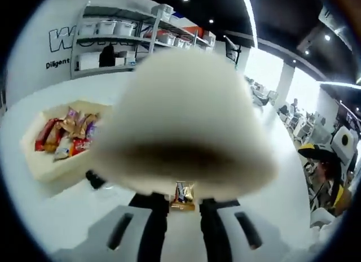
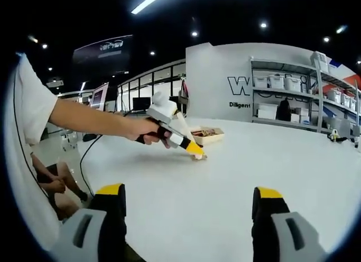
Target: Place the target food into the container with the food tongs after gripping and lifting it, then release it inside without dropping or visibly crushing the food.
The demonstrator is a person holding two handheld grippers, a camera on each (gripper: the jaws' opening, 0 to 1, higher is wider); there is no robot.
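Observation:
A big blurred cream shape, the food tongs [image 1: 186, 126], stands close in front of the left gripper view. My left gripper [image 1: 183, 217] is shut on the tongs, its dark jaws close together. Between the jaws, a small gold-wrapped snack [image 1: 182, 195] lies on the white table. A pale open container [image 1: 39, 160] with several red and gold snacks sits to the left. In the right gripper view a person's hand holds the left gripper [image 2: 193, 149] down at the snack [image 2: 199, 157], with the container [image 2: 207, 135] just behind. My right gripper [image 2: 189, 202] is open and holds nothing.
The wide white table [image 2: 271, 160] stretches around. A dark small object [image 1: 95, 179] lies by the container's near corner. Shelves with white bins [image 2: 293, 98] stand against the back wall. A seated person [image 2: 53, 186] is at the table's left edge.

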